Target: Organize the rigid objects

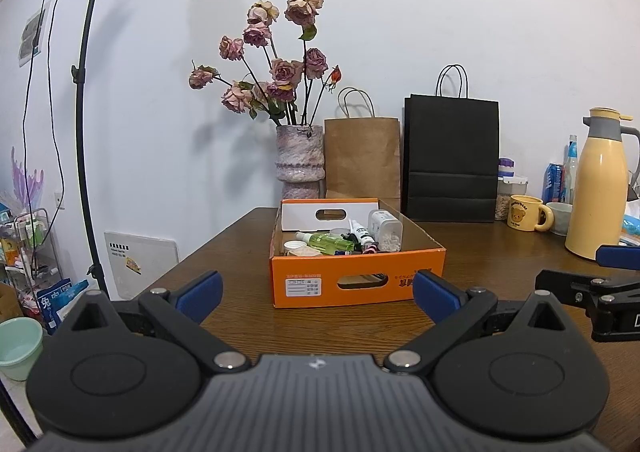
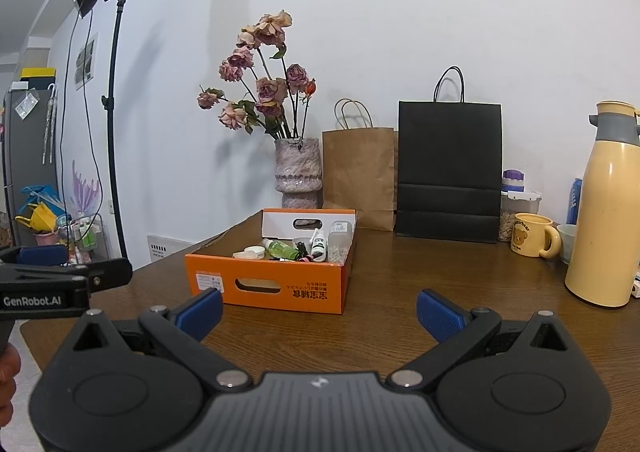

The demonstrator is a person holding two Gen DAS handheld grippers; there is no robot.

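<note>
**Both grippers released and empty; orange box of small items stands ahead on the surface**

My left gripper [image 1: 316, 294] is spread wide with nothing between its blue pads. My right gripper [image 2: 320, 312] is likewise spread wide and empty. Both hang above the near part of the wooden surface [image 2: 440, 292], well short of the box. Each gripper shows at the edge of the other's view, cut off by the frame.

The orange box [image 1: 356, 276] sits on the surface between me and the back wall. Its long axis runs away from me toward the wall; a short end with a hand slot faces me. In the right wrist view the box [image 2: 272, 284] appears turned a little, its far end angled to the right.

Contents lie mostly in the far half. A green bottle [image 1: 330, 242] lies on its side, cap to the left. A white dropper bottle [image 1: 360, 232] leans tilted, tip toward the wall. A clear container of white pellets [image 1: 386, 230] rests against the right wall of the box. A round white lidded pot [image 1: 306, 250] sits near the left. Small dark and red items between them are too tangled to identify. The near box wall hides the floor of the near half.

Behind the box stand a vase of dried roses [image 1: 299, 159], a brown paper bag [image 1: 362, 159] and a black paper bag [image 1: 452, 155]. To the right are a yellow mug [image 1: 528, 213] and a yellow thermos [image 1: 598, 191].
</note>
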